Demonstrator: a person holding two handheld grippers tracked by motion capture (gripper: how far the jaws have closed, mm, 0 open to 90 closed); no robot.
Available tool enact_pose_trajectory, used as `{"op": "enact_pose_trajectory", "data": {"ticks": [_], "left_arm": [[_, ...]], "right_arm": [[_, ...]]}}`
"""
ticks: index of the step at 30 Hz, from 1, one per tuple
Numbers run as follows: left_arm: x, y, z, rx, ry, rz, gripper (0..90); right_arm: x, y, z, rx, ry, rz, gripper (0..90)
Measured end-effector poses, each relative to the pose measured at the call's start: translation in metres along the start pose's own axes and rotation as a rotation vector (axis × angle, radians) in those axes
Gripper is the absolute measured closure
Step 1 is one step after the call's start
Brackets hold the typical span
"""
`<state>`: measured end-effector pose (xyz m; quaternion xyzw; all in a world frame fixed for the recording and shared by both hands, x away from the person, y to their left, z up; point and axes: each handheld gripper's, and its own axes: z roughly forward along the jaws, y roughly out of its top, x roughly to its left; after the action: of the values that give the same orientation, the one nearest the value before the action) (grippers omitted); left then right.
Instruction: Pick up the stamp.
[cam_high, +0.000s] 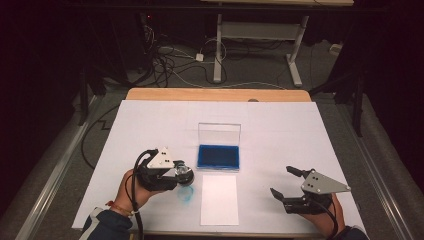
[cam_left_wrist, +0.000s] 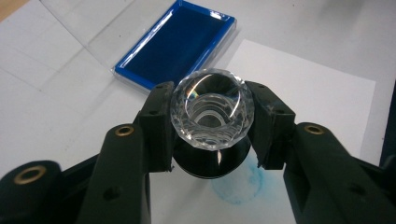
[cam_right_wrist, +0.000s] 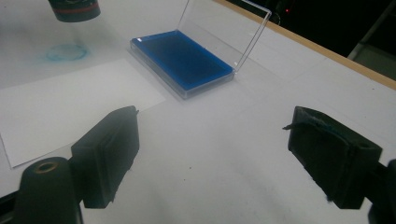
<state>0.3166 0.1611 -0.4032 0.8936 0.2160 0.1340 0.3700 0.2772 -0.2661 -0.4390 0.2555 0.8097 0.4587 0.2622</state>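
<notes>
My left gripper (cam_high: 181, 173) (cam_left_wrist: 212, 123) is shut on a stamp with a clear faceted knob (cam_left_wrist: 212, 112) (cam_high: 184, 172) and a black base, held just above the table. Under it lies a round blue ink smear (cam_high: 185, 194) (cam_left_wrist: 243, 184) (cam_right_wrist: 66, 52). The stamp's black base (cam_right_wrist: 74, 9) shows at the top left of the right gripper view. An open blue ink pad (cam_high: 218, 156) (cam_left_wrist: 175, 44) (cam_right_wrist: 182, 58) with a clear upright lid sits at the table's middle. A white paper sheet (cam_high: 219, 199) (cam_left_wrist: 308, 93) (cam_right_wrist: 65, 107) lies in front of it. My right gripper (cam_high: 287, 181) (cam_right_wrist: 233, 154) is open over bare table at the right.
The table is covered in a large white sheet (cam_high: 280, 130), with its wooden far edge (cam_high: 217, 94) showing. Beyond it are cables on the floor (cam_high: 165, 60) and a white desk frame (cam_high: 260, 35).
</notes>
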Motion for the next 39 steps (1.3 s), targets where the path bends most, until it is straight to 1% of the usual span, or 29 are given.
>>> {"op": "enact_pose_trajectory", "data": {"ticks": [4, 7, 10, 12, 13, 16, 18, 27, 28, 31, 37, 39], "left_arm": [[-0.002, 0.006, 0.001, -0.009, -0.008, 0.011, 54.1], [-0.002, 0.009, 0.001, -0.017, -0.014, 0.015, 54.2], [-0.002, 0.012, 0.002, -0.024, -0.018, 0.016, 54.1], [-0.002, 0.013, 0.002, -0.031, -0.011, 0.020, 54.2], [-0.002, 0.014, 0.003, -0.029, -0.021, 0.024, 54.1], [-0.003, 0.016, 0.004, -0.031, -0.023, 0.027, 54.1], [-0.003, 0.018, 0.005, -0.037, -0.027, 0.027, 54.2], [-0.003, 0.025, 0.009, -0.041, -0.041, 0.053, 54.1], [-0.003, 0.026, 0.010, -0.039, -0.049, 0.056, 54.1], [-0.004, 0.029, 0.011, -0.044, -0.053, 0.061, 54.1], [-0.005, 0.032, 0.012, -0.042, -0.056, 0.079, 54.1], [-0.005, 0.032, 0.012, -0.047, -0.053, 0.074, 54.1]], "right_arm": [[0.000, 0.000, 0.001, 0.011, 0.014, -0.006, 19.9], [0.001, 0.000, 0.002, 0.018, 0.013, -0.021, 20.6], [0.001, 0.000, 0.002, 0.010, 0.012, -0.013, 20.6], [0.000, 0.000, 0.002, 0.015, 0.013, -0.011, 20.6], [-0.001, 0.000, 0.002, 0.017, 0.014, -0.014, 20.6], [-0.001, -0.001, 0.003, 0.020, 0.013, -0.013, 20.7], [-0.001, -0.001, 0.002, 0.021, 0.009, -0.020, 20.7], [0.000, -0.002, 0.002, 0.038, -0.006, -0.040, 21.3], [0.001, -0.002, 0.002, 0.037, -0.009, -0.040, 21.6], [0.001, -0.001, 0.002, 0.035, -0.011, -0.042, 22.1], [0.000, -0.003, 0.002, 0.039, -0.013, -0.043, 22.1], [0.001, -0.002, 0.002, 0.039, -0.016, -0.042, 22.2]]}}
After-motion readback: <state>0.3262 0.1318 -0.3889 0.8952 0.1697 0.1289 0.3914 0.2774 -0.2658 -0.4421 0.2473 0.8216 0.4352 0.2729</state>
